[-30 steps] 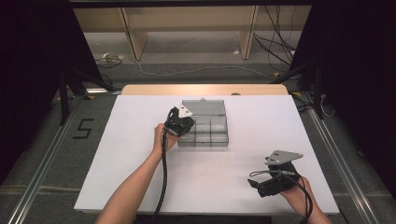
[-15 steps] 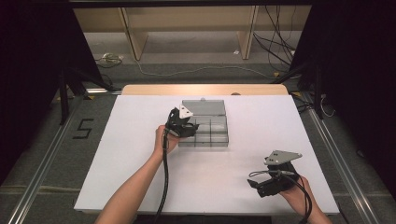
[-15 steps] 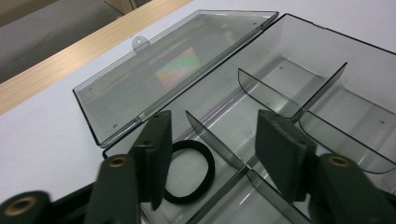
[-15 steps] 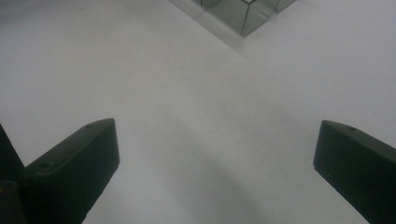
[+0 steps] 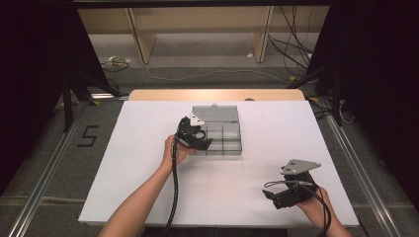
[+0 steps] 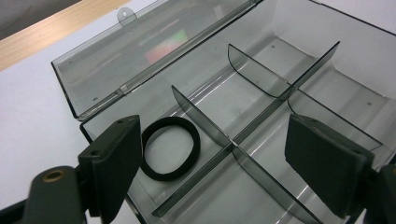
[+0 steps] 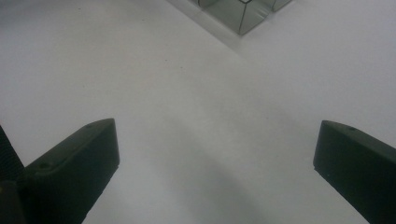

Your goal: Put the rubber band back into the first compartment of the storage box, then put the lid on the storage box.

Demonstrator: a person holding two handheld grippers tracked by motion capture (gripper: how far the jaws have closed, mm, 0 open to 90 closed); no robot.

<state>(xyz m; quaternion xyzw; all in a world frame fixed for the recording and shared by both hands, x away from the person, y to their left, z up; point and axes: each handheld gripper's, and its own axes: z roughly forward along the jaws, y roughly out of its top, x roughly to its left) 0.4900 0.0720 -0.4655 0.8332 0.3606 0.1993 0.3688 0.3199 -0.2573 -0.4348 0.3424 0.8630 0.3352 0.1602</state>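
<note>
The black ring (image 6: 170,148) lies loose in the box (image 6: 327,28), seemingly just below the left gripper (image 6: 229,158), whose empty jaws have just opened wide.

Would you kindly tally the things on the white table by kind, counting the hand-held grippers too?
Black elastic band: 1
Clear compartment box: 1
Hand-held gripper: 2, the left hand-held gripper and the right hand-held gripper
Total: 4

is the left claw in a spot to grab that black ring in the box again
Probably yes. The left claw hangs open over the open box, and the black ring lies flat in the compartment beside its left pad. One divider stands beside the ring.
</note>
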